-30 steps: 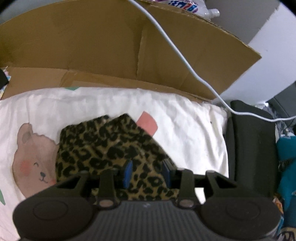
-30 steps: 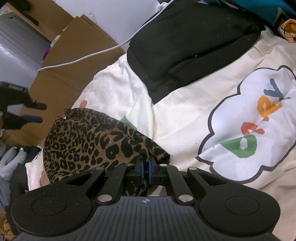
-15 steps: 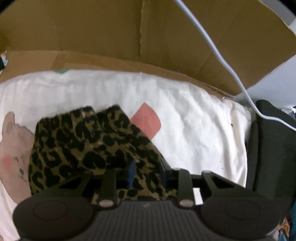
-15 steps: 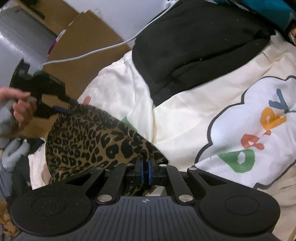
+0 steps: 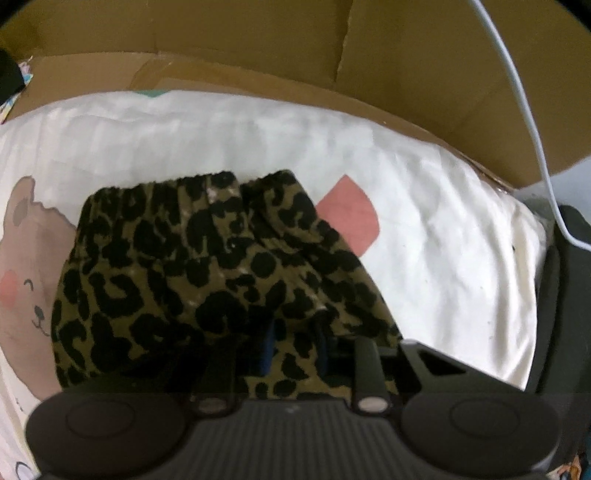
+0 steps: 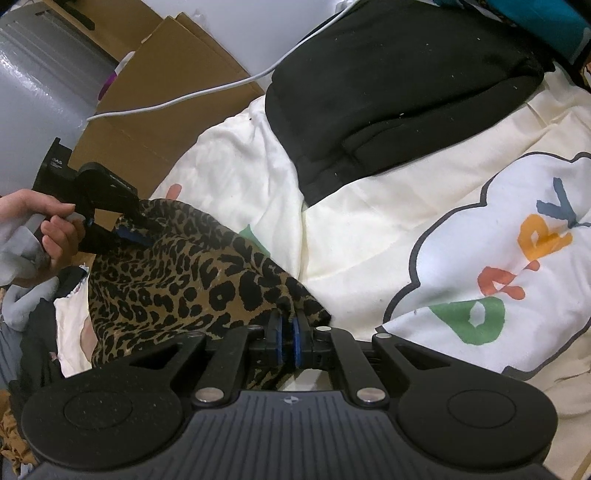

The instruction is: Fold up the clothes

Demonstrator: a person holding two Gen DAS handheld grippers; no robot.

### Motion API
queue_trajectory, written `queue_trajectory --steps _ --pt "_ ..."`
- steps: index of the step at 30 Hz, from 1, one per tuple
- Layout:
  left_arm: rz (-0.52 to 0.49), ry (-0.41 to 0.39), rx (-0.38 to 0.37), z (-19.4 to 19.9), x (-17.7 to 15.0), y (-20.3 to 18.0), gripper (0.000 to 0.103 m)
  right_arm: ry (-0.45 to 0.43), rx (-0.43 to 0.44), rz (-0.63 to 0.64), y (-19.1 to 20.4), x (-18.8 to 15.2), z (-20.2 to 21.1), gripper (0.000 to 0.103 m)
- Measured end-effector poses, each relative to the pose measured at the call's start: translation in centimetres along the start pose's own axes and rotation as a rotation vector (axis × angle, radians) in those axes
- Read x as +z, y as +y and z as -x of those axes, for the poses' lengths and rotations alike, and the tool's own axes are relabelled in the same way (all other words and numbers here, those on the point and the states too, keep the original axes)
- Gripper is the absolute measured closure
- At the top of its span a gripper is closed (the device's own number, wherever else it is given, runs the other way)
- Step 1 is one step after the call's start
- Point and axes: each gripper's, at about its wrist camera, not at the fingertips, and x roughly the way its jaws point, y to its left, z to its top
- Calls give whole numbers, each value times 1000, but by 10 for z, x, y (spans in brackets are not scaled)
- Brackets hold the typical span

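A leopard-print garment [image 5: 207, 266] lies bunched on a white printed bedsheet [image 5: 443, 258], its gathered waistband at the far edge. My left gripper [image 5: 293, 343] has the cloth between its blue pads at the near edge. In the right wrist view the same garment [image 6: 192, 280] spreads across the left. A hand [image 6: 55, 229] holds the left gripper [image 6: 135, 225] at the garment's far left corner. My right gripper [image 6: 288, 332] is shut on the garment's near right corner, with a thin fold pinched between its pads.
Flattened cardboard [image 5: 258, 44] stands behind the bed, with a white cable [image 5: 524, 110] running over it. A black folded garment [image 6: 388, 92] lies at the back right of the sheet [image 6: 369, 229]. Teal cloth [image 6: 554, 22] sits at the top right corner. Other clothes pile at the left edge.
My left gripper has moved forward toward the cardboard with the leopard cloth in it, and the waistband now lies flatter. The right gripper has stayed almost still, holding its corner.
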Motion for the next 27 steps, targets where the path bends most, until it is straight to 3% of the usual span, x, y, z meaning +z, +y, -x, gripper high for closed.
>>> queue_trajectory --steps 8,9,11,13,16,27 --pt "72 -4 3 -7 11 -2 76 0 -10 26 2 0 1 93" --pt "73 -8 13 -6 12 -2 79 0 -10 26 2 0 1 93" --pt "75 -17 30 -6 13 -2 93 -1 -11 28 2 -1 2 93" --pt "69 -31 28 -3 12 -2 97 -2 -12 30 1 -1 3 93" --pt "63 -38 5 7 10 0 102 -5 -14 28 1 -2 5 93" --pt "29 -103 -108 59 12 -1 103 -33 -20 7 2 -4 11 97"
